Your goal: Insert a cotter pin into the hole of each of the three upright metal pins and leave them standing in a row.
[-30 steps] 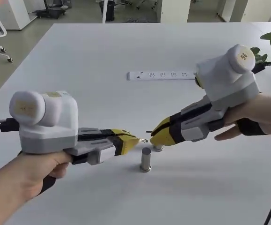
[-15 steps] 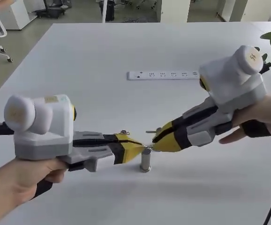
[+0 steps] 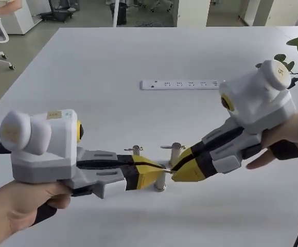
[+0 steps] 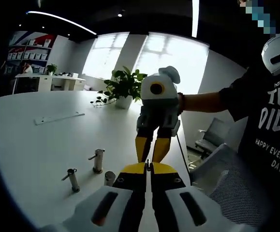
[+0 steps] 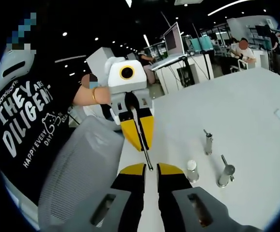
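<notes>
Since a moment ago, both grippers have closed in on the bare metal pin. Their yellow tips now meet right over its top and hide it in the head view, where earlier they sat a little higher and further apart.

We judge the task about two thirds done. Two metal pins already carry a cotter pin through the head, and both stand upright on the white table. The left fitted pin is just beyond the bare metal pin and to its left. The right fitted pin is just beyond it and to its right. The bare metal pin itself is a short grey cylinder with a pale flat top, also upright, with nothing through it. It still needs its pin. The three also form a shallow triangle rather than a line, so we think some nudging into a row remains.

The loose cotter pin is a thin, dark, straight sliver of wire. It bridges the two sets of tips just above the bare metal pin. The left gripper has its jaws pressed together on one end. The right gripper has its jaws slightly spread, with the wire's other end lying in the gap. The hole is hidden, so we cannot tell whether the wire lines up with it.
</notes>
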The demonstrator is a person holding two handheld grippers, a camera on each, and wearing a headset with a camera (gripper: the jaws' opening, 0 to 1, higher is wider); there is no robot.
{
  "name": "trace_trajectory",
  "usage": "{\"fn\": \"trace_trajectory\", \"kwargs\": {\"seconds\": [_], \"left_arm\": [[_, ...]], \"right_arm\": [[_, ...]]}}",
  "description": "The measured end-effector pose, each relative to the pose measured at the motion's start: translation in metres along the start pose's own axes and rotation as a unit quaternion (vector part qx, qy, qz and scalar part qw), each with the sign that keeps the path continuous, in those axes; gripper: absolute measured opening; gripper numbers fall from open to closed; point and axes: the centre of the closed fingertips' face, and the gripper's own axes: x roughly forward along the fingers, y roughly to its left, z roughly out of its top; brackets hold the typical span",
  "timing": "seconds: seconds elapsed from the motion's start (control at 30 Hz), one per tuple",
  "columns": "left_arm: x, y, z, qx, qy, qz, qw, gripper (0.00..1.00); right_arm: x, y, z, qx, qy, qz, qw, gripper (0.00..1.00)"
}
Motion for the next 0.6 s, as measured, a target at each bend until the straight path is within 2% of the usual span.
{"fn": "trace_trajectory", "kwargs": {"seconds": [0.13, 0.4, 0.6], "left_arm": [[-0.0002, -0.0007, -0.0004, -0.001, 0.0, -0.003, 1.0, 0.0], [-0.0012, -0.0029, -0.004, -0.009, 0.005, -0.013, 0.9999, 0.0], [0.0006, -0.0005, -0.0052, -0.008, 0.006, -0.006, 0.9999, 0.01]], "right_arm": [[0.0011, 0.0034, -0.0006, 0.0, -0.001, 0.009, 1.0, 0.0], [0.0012, 0.0069, -0.0014, -0.006, 0.002, 0.021, 0.9998, 0.0], [0.0003, 0.0041, -0.0022, -0.043, 0.006, 0.011, 0.999, 0.0]]}}
